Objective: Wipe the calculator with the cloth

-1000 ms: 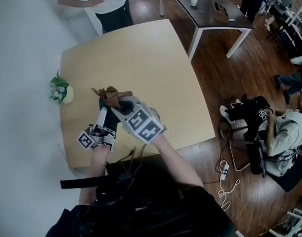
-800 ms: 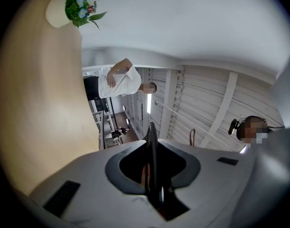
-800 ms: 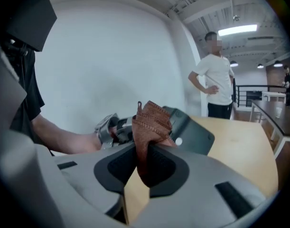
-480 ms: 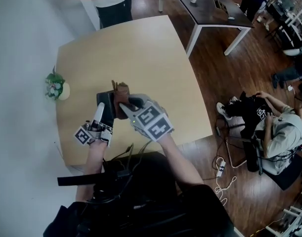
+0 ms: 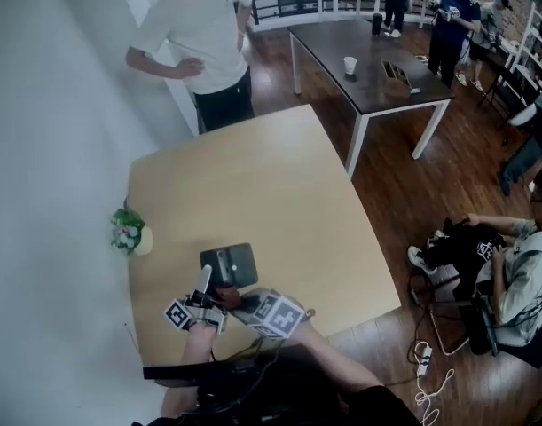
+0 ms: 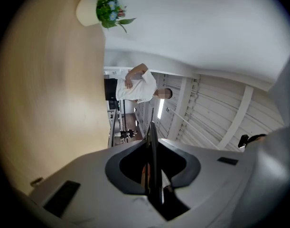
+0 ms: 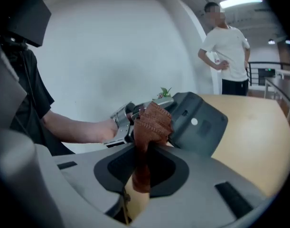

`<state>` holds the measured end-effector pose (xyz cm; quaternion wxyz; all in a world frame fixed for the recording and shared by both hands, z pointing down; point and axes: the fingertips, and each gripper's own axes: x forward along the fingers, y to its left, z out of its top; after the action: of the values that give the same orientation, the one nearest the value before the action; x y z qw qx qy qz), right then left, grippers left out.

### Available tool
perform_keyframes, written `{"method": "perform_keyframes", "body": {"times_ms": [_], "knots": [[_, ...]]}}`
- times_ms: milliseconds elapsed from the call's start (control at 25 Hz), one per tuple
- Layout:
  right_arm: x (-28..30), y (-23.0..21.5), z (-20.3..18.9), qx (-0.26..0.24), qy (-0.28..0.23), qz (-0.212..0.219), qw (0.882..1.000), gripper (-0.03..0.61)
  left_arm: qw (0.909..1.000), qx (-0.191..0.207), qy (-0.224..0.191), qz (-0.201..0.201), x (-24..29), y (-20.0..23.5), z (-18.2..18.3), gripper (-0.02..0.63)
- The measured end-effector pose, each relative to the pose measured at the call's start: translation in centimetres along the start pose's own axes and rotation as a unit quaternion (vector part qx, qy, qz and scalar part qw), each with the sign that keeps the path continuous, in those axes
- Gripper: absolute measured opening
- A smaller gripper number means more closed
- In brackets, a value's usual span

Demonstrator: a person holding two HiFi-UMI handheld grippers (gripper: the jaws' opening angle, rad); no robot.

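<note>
The dark grey calculator [image 5: 230, 264] stands tilted over the near part of the wooden table [image 5: 271, 193]. My left gripper [image 5: 205, 280] is shut on its near left edge. In the left gripper view that calculator [image 6: 152, 144] shows edge-on as a thin dark plate between the jaws. My right gripper [image 5: 235, 300] is shut on a brown cloth [image 5: 224, 296]. In the right gripper view the cloth [image 7: 153, 121] bunches up out of the jaws. It touches the calculator [image 7: 198, 122] beside the left gripper [image 7: 129, 120].
A small potted plant [image 5: 129, 233] sits at the table's left edge by the white wall. A person in a white shirt [image 5: 200, 43] stands at the far side. A dark table [image 5: 368, 60] stands beyond, and a seated person [image 5: 510, 264] and floor cables [image 5: 426, 362] lie right.
Both grippers have sunk toward the near table edge with the calculator and cloth. The cloth has slid from the calculator's top to its near edge. The head view has tilted up.
</note>
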<state>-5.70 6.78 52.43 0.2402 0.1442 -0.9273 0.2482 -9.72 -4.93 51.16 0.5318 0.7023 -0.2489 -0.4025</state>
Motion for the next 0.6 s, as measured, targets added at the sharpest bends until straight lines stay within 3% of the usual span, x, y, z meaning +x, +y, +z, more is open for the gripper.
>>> {"method": "perform_keyframes", "body": {"times_ms": [80, 200, 240, 360, 400, 480, 520, 600], "knots": [[-1.6, -2.9, -0.1, 0.046, -0.030, -0.023, 0.998, 0.064, 0.9993, 0.000, 0.034, 0.012, 0.1, 0.9, 0.1, 0.063], [-4.0, -8.8, -1.3, 0.075, -0.048, -0.113, 0.990, 0.064, 0.9892, 0.005, 0.128, 0.071, -1.8, 3.9, -1.7, 0.067], [-3.7, -9.8, -2.4, 0.082, -0.034, -0.118, 0.989, 0.064, 0.9822, -0.001, 0.160, 0.098, -3.0, 5.5, -2.2, 0.069], [0.0, -11.6, -6.4, 0.089, 0.033, -0.078, 0.992, 0.064, 0.9584, -0.041, 0.232, 0.161, -4.1, 11.3, -2.8, 0.080], [1.6, -12.4, -7.8, 0.091, 0.050, -0.066, 0.992, 0.064, 0.9550, -0.055, 0.243, 0.161, -3.3, 12.9, -2.8, 0.087], [4.3, -13.9, -10.2, 0.107, 0.059, -0.051, 0.991, 0.064, 0.9570, -0.067, 0.248, 0.135, -1.2, 14.7, -2.5, 0.120], [5.0, -14.3, -10.9, 0.120, 0.051, -0.047, 0.990, 0.064, 0.9603, -0.055, 0.250, 0.111, -0.1, 14.5, -2.6, 0.169], [5.1, -13.8, -11.6, 0.149, 0.027, -0.043, 0.988, 0.064, 0.9638, -0.003, 0.257, 0.071, 1.1, 12.6, -4.0, 0.331]]}}
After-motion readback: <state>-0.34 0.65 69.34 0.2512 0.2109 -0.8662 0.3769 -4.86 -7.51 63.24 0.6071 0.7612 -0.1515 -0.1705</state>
